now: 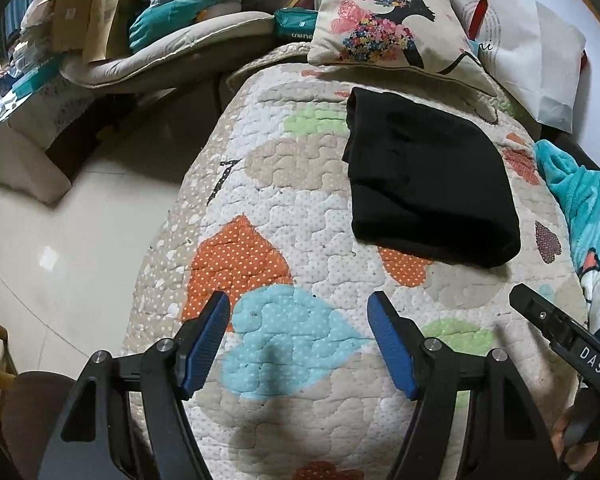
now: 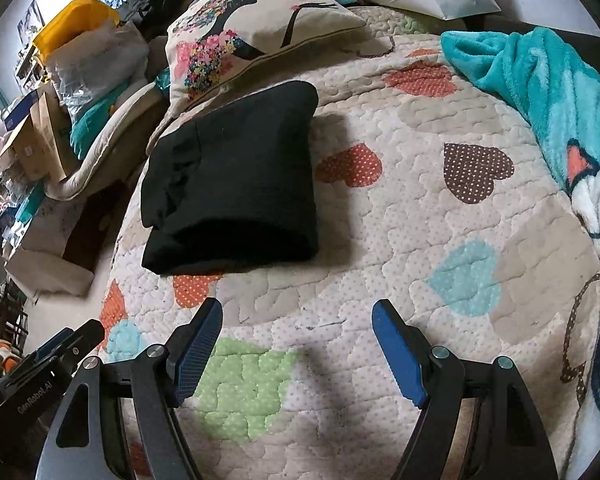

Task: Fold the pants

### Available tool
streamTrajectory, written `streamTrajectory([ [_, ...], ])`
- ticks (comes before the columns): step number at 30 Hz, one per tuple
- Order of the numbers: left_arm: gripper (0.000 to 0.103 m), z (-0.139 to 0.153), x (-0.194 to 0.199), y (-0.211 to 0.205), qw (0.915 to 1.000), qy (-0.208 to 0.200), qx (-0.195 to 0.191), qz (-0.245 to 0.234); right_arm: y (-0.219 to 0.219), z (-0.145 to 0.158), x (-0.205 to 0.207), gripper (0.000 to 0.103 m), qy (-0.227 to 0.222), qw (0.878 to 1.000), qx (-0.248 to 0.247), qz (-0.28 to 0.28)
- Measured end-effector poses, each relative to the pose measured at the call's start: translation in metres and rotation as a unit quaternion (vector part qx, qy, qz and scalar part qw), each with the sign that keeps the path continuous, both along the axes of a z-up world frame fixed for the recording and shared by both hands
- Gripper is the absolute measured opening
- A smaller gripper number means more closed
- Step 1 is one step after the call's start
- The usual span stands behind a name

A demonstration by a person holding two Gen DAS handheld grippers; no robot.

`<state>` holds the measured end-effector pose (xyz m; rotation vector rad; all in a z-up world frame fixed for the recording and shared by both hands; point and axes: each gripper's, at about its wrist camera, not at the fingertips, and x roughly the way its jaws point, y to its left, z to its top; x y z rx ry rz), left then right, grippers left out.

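a: left wrist view first. the left gripper has its fingers spread wide with nothing between them, hanging over the quilt on the bed. the pants lie well ahead as a compact black bundle, just below the pillow.

b: looks finished to me. what could spoil it?

a: the open layered edge toward the pillow looks loose. my guess is any nudge or regrasp there would let the layers slide apart.

b: and the right wrist view?

a: the right gripper is likewise released and empty. the pants sit ahead and to its left, near the bed's edge, with the teal blanket well apart.

b: so the risk is that edge?

a: i'd say so. a push leftward could tip the bundle toward the floor.
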<state>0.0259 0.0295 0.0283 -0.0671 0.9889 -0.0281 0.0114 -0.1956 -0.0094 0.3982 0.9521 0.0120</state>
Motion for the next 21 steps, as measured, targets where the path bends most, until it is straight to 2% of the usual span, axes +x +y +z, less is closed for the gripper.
streamTrajectory([
  [4,0.071,-0.003,0.002,0.002,1.0,0.001,-0.001,0.001,0.001,-0.003,0.001,0.082,0.004,1.0,-0.002,0.002],
  [6,0.071,-0.001,0.0,0.002,0.9999,-0.011,0.001,0.001,0.003,-0.004,0.001,0.082,0.005,1.0,-0.004,0.004],
  [8,0.071,0.007,-0.004,0.003,0.9991,-0.042,0.007,0.005,0.006,-0.003,0.002,0.082,0.003,1.0,-0.012,0.007],
  [10,0.071,0.024,-0.013,0.006,0.9946,-0.101,0.014,0.017,0.009,-0.001,0.001,0.082,-0.002,1.0,-0.022,0.01],
  [11,0.075,0.034,-0.018,0.007,0.9908,-0.133,0.016,0.022,0.011,0.0,0.001,0.082,-0.005,1.0,-0.026,0.013],
  [12,0.09,0.043,-0.022,0.009,0.9872,-0.157,0.018,0.025,0.013,0.002,0.001,0.082,-0.009,0.999,-0.032,0.016],
  [13,0.098,0.053,-0.026,0.009,0.9823,-0.184,0.02,0.025,0.015,0.003,0.001,0.082,-0.013,0.999,-0.037,0.018],
  [14,0.103,0.06,-0.028,0.009,0.9785,-0.204,0.019,0.023,0.016,0.005,0.001,0.082,-0.017,0.999,-0.041,0.02],
  [16,0.103,0.075,-0.033,0.008,0.9712,-0.237,0.013,0.018,0.019,0.009,-0.001,0.082,-0.027,0.998,-0.048,0.025],
  [18,0.103,0.08,-0.031,0.006,0.9717,-0.235,0.01,0.018,0.022,0.012,-0.002,0.082,-0.034,0.997,-0.056,0.03],
  [21,0.103,0.071,-0.022,0.002,0.9816,-0.191,-0.001,0.011,0.027,0.015,-0.004,0.082,-0.039,0.996,-0.067,0.038],
])
